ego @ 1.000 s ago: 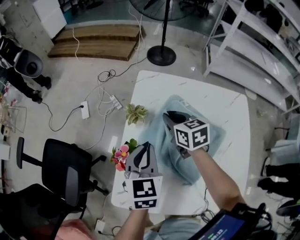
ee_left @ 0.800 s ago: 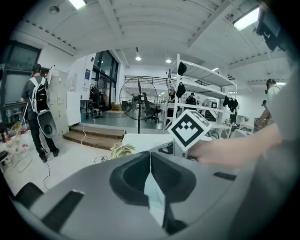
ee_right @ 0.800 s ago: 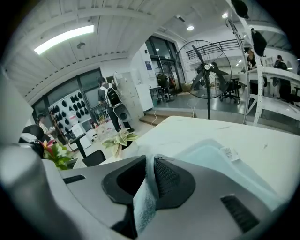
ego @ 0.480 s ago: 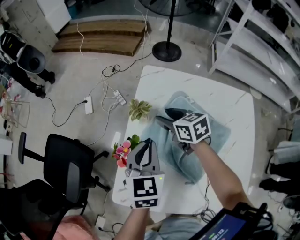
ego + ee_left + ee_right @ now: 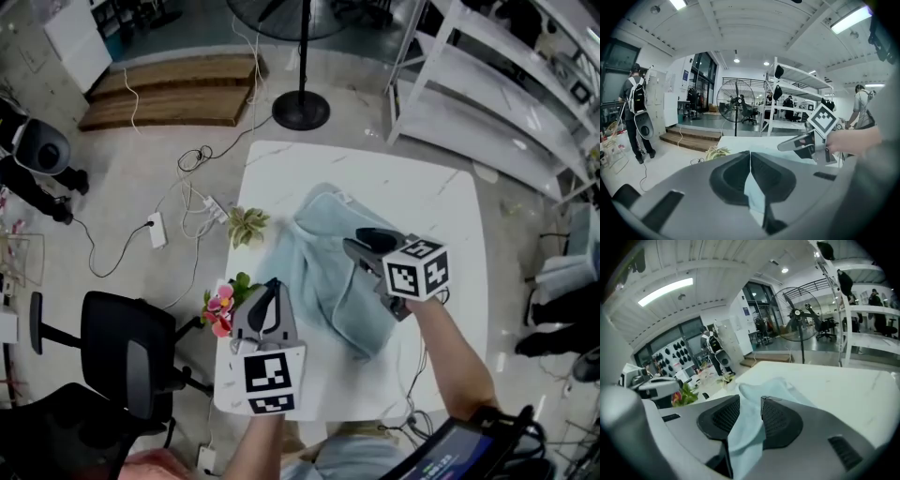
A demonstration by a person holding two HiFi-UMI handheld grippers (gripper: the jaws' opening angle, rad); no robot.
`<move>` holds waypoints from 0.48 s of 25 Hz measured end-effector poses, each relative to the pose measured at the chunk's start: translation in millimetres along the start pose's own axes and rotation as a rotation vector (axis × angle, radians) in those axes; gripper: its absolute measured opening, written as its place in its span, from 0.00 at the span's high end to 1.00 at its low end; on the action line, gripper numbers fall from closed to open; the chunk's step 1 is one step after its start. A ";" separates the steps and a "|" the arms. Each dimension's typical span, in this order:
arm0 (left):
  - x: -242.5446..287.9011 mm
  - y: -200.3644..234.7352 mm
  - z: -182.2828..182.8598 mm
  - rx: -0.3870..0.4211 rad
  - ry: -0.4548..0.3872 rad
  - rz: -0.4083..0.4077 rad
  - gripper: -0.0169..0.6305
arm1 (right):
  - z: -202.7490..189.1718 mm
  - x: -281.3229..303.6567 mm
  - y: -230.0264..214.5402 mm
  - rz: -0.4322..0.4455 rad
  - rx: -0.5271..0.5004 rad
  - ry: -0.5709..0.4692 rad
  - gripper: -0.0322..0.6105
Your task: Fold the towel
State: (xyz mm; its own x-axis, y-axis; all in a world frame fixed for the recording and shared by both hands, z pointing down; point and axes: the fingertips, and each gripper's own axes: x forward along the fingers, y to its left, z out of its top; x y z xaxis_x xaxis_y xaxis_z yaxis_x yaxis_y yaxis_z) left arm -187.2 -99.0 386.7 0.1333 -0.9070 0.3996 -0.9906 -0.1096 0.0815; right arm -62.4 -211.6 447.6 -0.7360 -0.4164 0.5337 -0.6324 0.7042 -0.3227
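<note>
A light blue towel (image 5: 323,258) lies bunched on the white table (image 5: 427,187). My right gripper (image 5: 361,242) hovers at the towel's right edge. Its jaws are closing, with a loose fold of towel (image 5: 745,427) in the wide gap between the pads (image 5: 780,420) and not squeezed. My left gripper (image 5: 268,286) sits at the towel's near left edge, next to the flowers. Its jaws are shut, with a strip of light blue cloth (image 5: 754,199) showing below the closed pads. The right gripper (image 5: 799,140) shows in the left gripper view too.
Pink flowers (image 5: 220,305) and a small leafy plant (image 5: 246,225) stand at the table's left edge. On the floor are a black office chair (image 5: 131,347), a power strip with cables (image 5: 155,228) and a fan base (image 5: 300,111). White shelving (image 5: 487,84) stands at the right.
My right gripper has moved to the right, from over the towel's middle to its right edge, and its jaws stand wider. The towel now looks narrower. The left gripper has stayed put.
</note>
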 end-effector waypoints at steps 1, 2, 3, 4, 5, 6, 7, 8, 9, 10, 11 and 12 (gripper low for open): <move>0.0 -4.4 -1.0 0.005 0.003 -0.010 0.96 | -14.6 -10.2 -12.4 -0.033 0.013 0.017 0.71; 0.3 -9.1 -2.5 0.010 0.006 -0.020 0.96 | -27.3 -20.1 -23.1 -0.061 0.027 0.031 0.71; 0.8 -14.0 -4.5 0.013 0.010 -0.029 0.96 | -37.5 -28.6 -30.9 -0.081 0.041 0.041 0.71; 1.4 -18.9 -7.0 0.016 0.016 -0.038 0.96 | -45.3 -34.8 -35.1 -0.091 0.053 0.048 0.72; 1.7 -23.7 -9.6 0.019 0.022 -0.046 0.96 | -51.0 -38.3 -35.7 -0.091 0.062 0.052 0.72; 1.7 -28.4 -12.1 0.023 0.027 -0.053 0.96 | -55.0 -38.8 -32.9 -0.080 0.067 0.054 0.72; 1.3 -32.9 -14.3 0.026 0.033 -0.058 0.96 | -57.5 -36.7 -28.0 -0.063 0.068 0.055 0.72; 0.7 -36.8 -16.0 0.030 0.037 -0.063 0.96 | -58.6 -32.6 -22.2 -0.043 0.064 0.054 0.72; 0.0 -39.9 -17.2 0.035 0.040 -0.066 0.96 | -58.6 -27.0 -16.7 -0.025 0.060 0.050 0.72; -0.9 -42.2 -17.8 0.039 0.042 -0.068 0.96 | -57.6 -20.5 -12.5 -0.010 0.057 0.046 0.72; -2.1 -43.9 -17.9 0.043 0.042 -0.070 0.96 | -56.2 -13.7 -9.6 0.000 0.057 0.042 0.72; -3.6 -45.3 -17.6 0.047 0.042 -0.071 0.96 | -55.0 -7.3 -7.8 0.007 0.061 0.042 0.72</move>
State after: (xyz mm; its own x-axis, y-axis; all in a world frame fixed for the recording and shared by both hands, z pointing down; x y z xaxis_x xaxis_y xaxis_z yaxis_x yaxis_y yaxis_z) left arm -142.3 -83.6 397.6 0.2037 -0.8783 0.4326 -0.9788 -0.1933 0.0684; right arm -38.9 -182.4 489.2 -0.7305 -0.3864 0.5632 -0.6419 0.6700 -0.3729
